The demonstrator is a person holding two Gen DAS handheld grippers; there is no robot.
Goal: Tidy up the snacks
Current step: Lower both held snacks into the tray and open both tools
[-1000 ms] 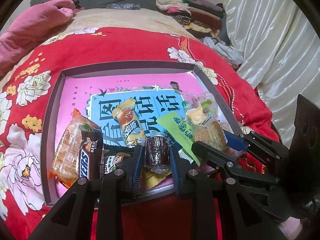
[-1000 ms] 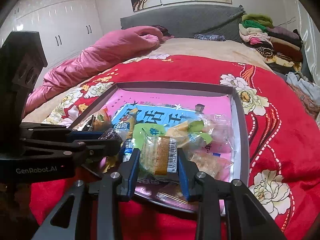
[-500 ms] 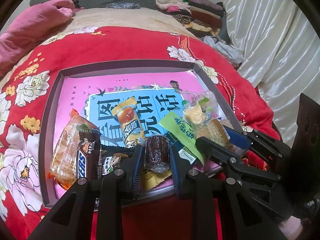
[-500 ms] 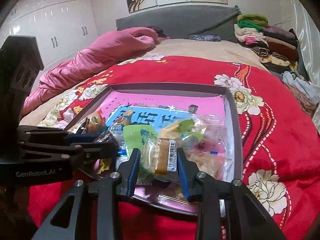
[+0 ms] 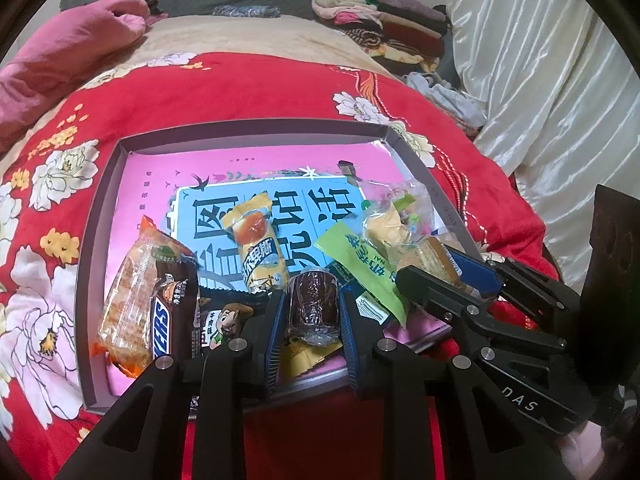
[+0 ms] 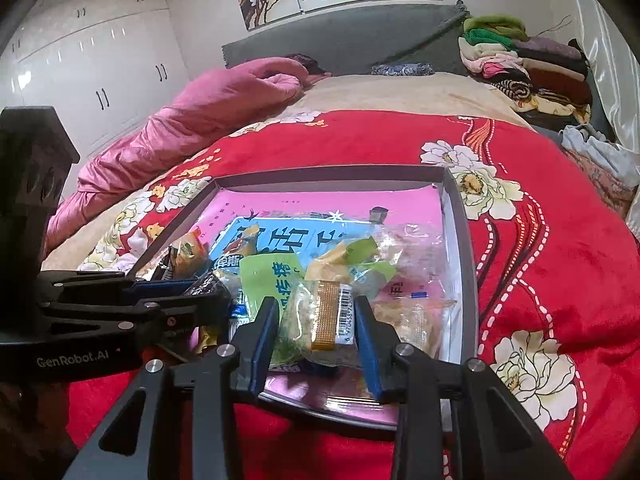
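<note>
A shallow grey box [image 5: 100, 208] with a pink and blue printed bottom lies on the red bed cover and holds several snacks. My left gripper [image 5: 310, 312] is shut on a small dark brown wrapped cake [image 5: 314, 300] above the box's near edge. My right gripper [image 6: 318, 320] is shut on a clear packet with a gold strip and barcode [image 6: 324, 312], also over the near edge [image 6: 340, 404]. A Snickers bar [image 5: 168, 312], an orange packet [image 5: 128, 292], a yellow packet [image 5: 256, 240] and a green packet [image 5: 360, 264] lie in the box.
The red floral cover [image 6: 540, 240] spreads around the box. A pink quilt [image 6: 192, 120] lies at the far left, folded clothes [image 6: 520, 60] at the far right. A white curtain [image 5: 560, 100] hangs to the right. Each gripper shows in the other's view.
Both grippers have lifted slightly and drawn back toward the box's near edge, each still holding its snack.
</note>
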